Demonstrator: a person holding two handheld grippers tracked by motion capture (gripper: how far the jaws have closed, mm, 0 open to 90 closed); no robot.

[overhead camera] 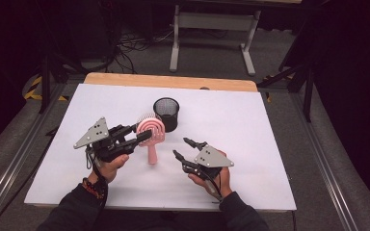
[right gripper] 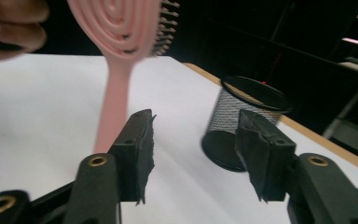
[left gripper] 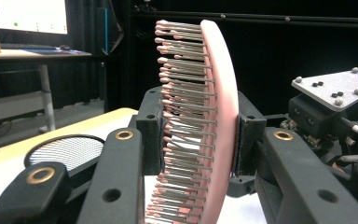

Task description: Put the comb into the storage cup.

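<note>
A pink hairbrush [overhead camera: 150, 129] with a spiral-cut round head is held by its head in my left gripper [overhead camera: 143, 133], which is shut on it. In the left gripper view the pads press the head's back and the bristle side of the hairbrush [left gripper: 220, 116], bristles pointing left. The handle [right gripper: 114, 100] slants down toward the white table. A black mesh cup [overhead camera: 166, 113] stands upright just right of and behind the brush. My right gripper [overhead camera: 180, 147] sits lower right of the brush, open and holding nothing. Seen past its spread jaws are the brush and the mesh cup [right gripper: 242, 121].
A white sheet [overhead camera: 231, 125] covers the table, with a bare wooden strip [overhead camera: 173, 81] along the far edge. A white table frame [overhead camera: 212, 29] and cables lie on the floor beyond. A monitor on a desk [left gripper: 23, 18] stands off to the side.
</note>
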